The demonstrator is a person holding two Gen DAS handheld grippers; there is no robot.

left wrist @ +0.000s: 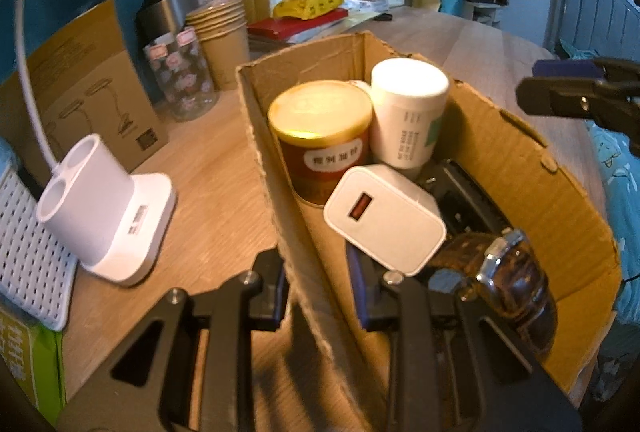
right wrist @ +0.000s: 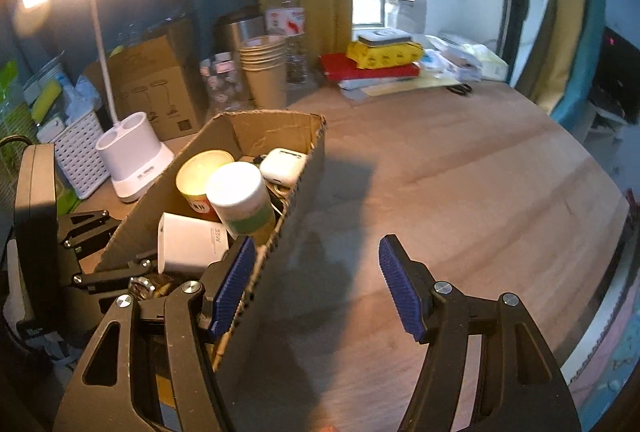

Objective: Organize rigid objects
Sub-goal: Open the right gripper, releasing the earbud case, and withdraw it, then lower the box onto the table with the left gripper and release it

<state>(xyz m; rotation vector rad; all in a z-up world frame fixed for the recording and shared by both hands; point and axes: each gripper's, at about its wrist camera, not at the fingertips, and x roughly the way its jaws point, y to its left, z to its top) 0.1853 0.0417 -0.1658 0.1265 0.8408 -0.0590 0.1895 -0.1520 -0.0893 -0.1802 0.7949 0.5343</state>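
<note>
An open cardboard box (left wrist: 532,199) (right wrist: 296,191) stands on the wooden table. It holds a red tin with a gold lid (left wrist: 320,135) (right wrist: 200,179), a white bottle (left wrist: 408,111) (right wrist: 240,199), a white USB charger (left wrist: 384,220) (right wrist: 188,244), a brown-strapped watch (left wrist: 508,272) and a white earbud case (right wrist: 284,165). My left gripper (left wrist: 320,288) straddles the box's left wall, one finger inside and one outside; I cannot tell if it pinches the wall. My right gripper (right wrist: 316,284) is open and straddles the box's right wall; it also shows in the left wrist view (left wrist: 560,91).
A white lamp base (left wrist: 108,207) (right wrist: 132,155) and a white basket (left wrist: 28,256) (right wrist: 80,155) stand left of the box. Paper cups (left wrist: 224,31) (right wrist: 264,67), a floral jar (left wrist: 180,75), a steel canister, a water bottle and a brown carton (right wrist: 156,83) line the back. Bare wood (right wrist: 460,191) lies to the right.
</note>
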